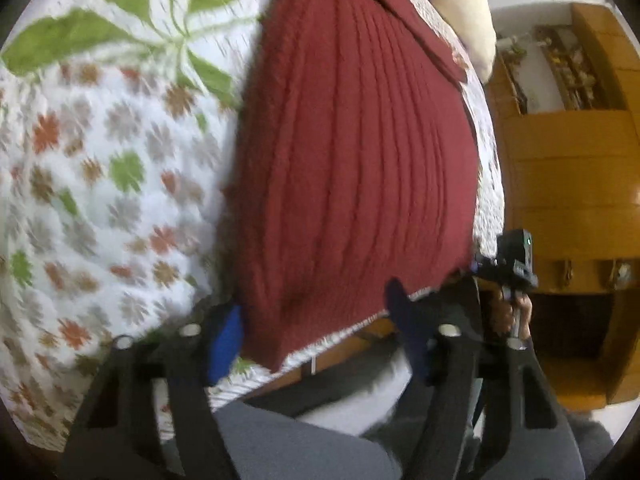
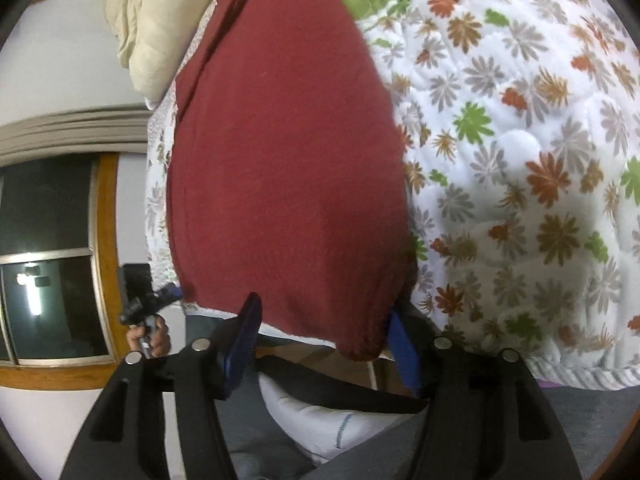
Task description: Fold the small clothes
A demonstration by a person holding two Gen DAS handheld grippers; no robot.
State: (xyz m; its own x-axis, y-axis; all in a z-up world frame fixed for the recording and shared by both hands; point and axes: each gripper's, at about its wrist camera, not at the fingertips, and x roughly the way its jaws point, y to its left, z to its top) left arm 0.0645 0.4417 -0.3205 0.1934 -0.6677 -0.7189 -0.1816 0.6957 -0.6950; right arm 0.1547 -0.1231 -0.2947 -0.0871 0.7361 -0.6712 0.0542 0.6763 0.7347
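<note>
Now we are at the start of a fold: the dark red garment point(image 1: 352, 152) lies spread flat on the flowered bedspread point(image 1: 100, 168) of the bed, with its near hem hanging a little over the bed's edge, toward us.

Our left gripper point(image 1: 316, 324) and right gripper point(image 2: 324, 336) both stand at that near hem, one at each corner. Each has its jaws wide open. On the left, the hem lies between the blue pads point(image 1: 224, 344), and one pad seems just beside the cloth. On the right, the hem corner sits between the jaws too, perhaps touching one pad; nothing is pinched yet.

We judge the next move needs both jaws to close on the hem corners together, then to lift and carry the hem away from us, over the garment toward the pillow point(image 2: 148, 20).
</note>
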